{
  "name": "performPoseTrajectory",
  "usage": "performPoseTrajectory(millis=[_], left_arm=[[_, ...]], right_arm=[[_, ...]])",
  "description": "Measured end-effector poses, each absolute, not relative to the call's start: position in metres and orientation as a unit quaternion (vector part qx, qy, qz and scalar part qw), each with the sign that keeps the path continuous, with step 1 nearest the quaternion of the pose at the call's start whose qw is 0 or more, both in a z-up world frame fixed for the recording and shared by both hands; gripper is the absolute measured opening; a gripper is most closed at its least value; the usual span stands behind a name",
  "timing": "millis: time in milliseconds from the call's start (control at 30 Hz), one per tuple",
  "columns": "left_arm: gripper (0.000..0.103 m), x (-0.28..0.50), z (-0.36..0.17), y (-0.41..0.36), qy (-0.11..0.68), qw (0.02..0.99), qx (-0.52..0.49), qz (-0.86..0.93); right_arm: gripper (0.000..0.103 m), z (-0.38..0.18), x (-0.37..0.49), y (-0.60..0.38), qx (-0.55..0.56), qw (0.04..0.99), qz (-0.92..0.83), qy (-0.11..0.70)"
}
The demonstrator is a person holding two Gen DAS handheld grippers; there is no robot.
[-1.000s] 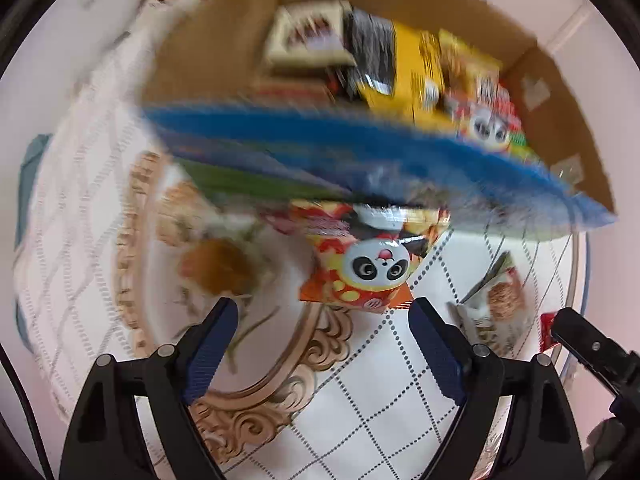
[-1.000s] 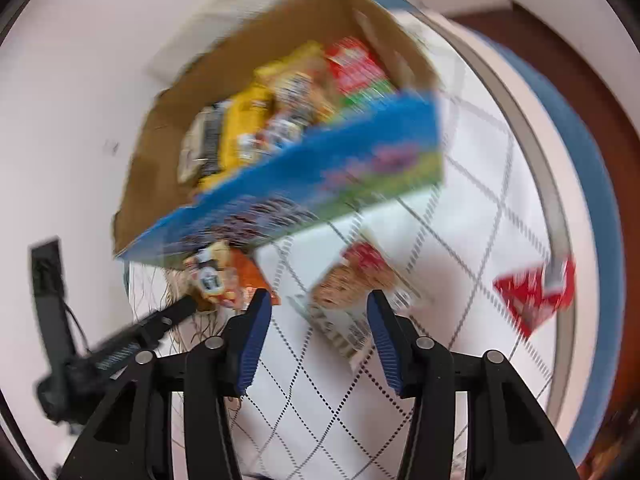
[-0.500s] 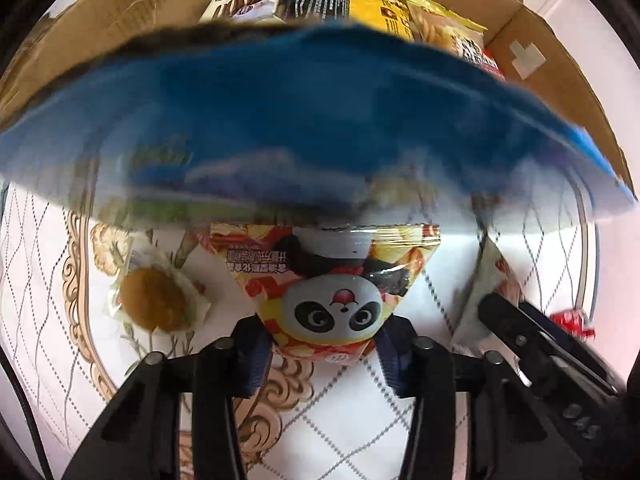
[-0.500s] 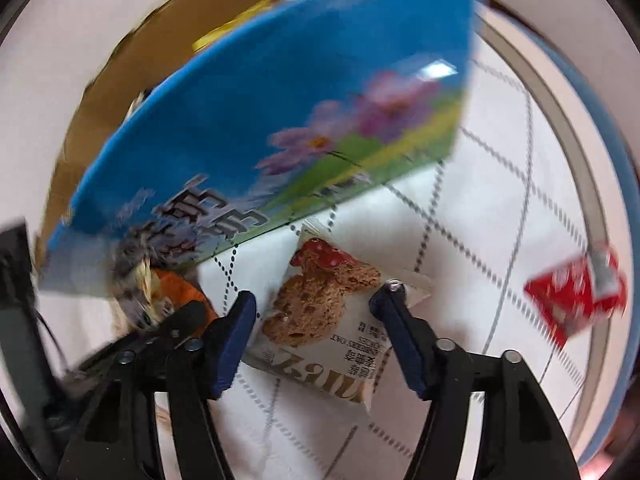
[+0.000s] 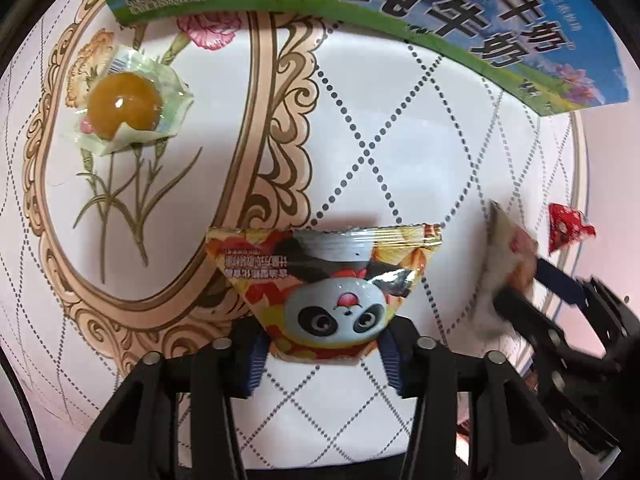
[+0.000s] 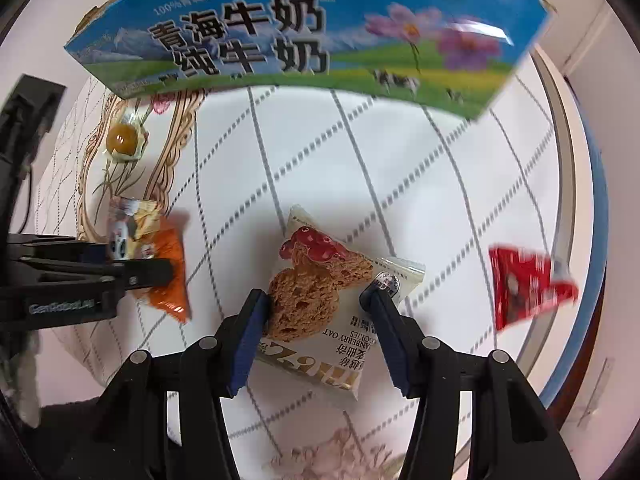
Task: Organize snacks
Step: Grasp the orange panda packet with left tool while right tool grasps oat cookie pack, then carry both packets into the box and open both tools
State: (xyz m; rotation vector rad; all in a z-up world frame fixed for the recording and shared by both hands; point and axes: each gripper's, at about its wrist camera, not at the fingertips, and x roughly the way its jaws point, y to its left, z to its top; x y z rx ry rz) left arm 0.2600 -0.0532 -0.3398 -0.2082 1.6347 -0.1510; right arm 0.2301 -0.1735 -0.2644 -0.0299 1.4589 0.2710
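Blue padding lines both claws, and each is set around a snack lying on the white quilted surface (image 6: 440, 184). The left claw (image 5: 324, 350) is closed onto the panda packet (image 5: 328, 292), its pads pressed against the packet's lower corners, which look pinched. The right claw (image 6: 316, 300) straddles the cranberry oat cookie packet (image 6: 332, 300); the left pad touches the packet's edge and the right pad rests over its corner, but whether it is truly clamped cannot be told. Both packets are judged to be at the point of pickup and not yet lifted. Just beyond them stands the blue milk carton box (image 6: 304, 40), taken here to be the collecting box; its inside is hidden in these views. 2 further snacks lie loose on the surface: a round yellow sweet in a clear wrapper (image 5: 128, 104) far to the left near the box, and a red packet (image 6: 528, 284) well off to the right by the surface's rim. So 4 snacks in all are left outside the box, 2 of them already addressed.
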Motion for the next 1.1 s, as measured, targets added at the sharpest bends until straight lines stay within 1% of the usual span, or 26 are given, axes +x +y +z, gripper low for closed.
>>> performPoseTrajectory(millis=[33,67,200,333,467,500,600,1000,1067,1100], left_arm=[[0.050,0.261,-0.343,-0.055,0.729,0.675,-0.092,-0.064],[0.050,0.261,-0.345,-0.054,0.729,0.675,-0.092,-0.063],[0.051,0.258,-0.354,-0.062,0.725,0.682,-0.083,-0.052],[0.051,0.250,-0.359,-0.056,0.720,0.687,-0.088,-0.051],[0.051,0.238,-0.363,-0.056,0.717,0.689,-0.097,-0.048],[0.051,0.241,-0.362,-0.048,0.716,0.690,-0.097,-0.047],[0.051,0.238,-0.362,-0.057,0.717,0.689,-0.096,-0.048],[0.051,0.249,-0.358,-0.052,0.718,0.688,-0.093,-0.046],[0.049,0.251,-0.358,-0.052,0.717,0.690,-0.092,-0.046],[0.045,0.251,-0.355,-0.052,0.714,0.693,-0.090,-0.047]], right_arm=[[0.067,-0.266,0.225,-0.182,0.007,0.736,0.122,0.665],[0.070,-0.266,0.226,-0.185,0.024,0.737,0.119,0.665],[0.070,-0.267,0.228,-0.206,0.083,0.731,0.097,0.670],[0.070,-0.274,0.228,-0.221,0.101,0.729,0.083,0.672],[0.070,-0.280,0.232,-0.212,0.107,0.730,0.075,0.671],[0.070,-0.282,0.233,-0.214,0.107,0.730,0.074,0.671],[0.071,-0.288,0.231,-0.213,0.107,0.731,0.072,0.670],[0.071,-0.304,0.239,-0.202,0.108,0.726,0.067,0.675],[0.068,-0.304,0.239,-0.201,0.104,0.729,0.066,0.673],[0.065,-0.303,0.239,-0.201,0.100,0.733,0.067,0.670]])
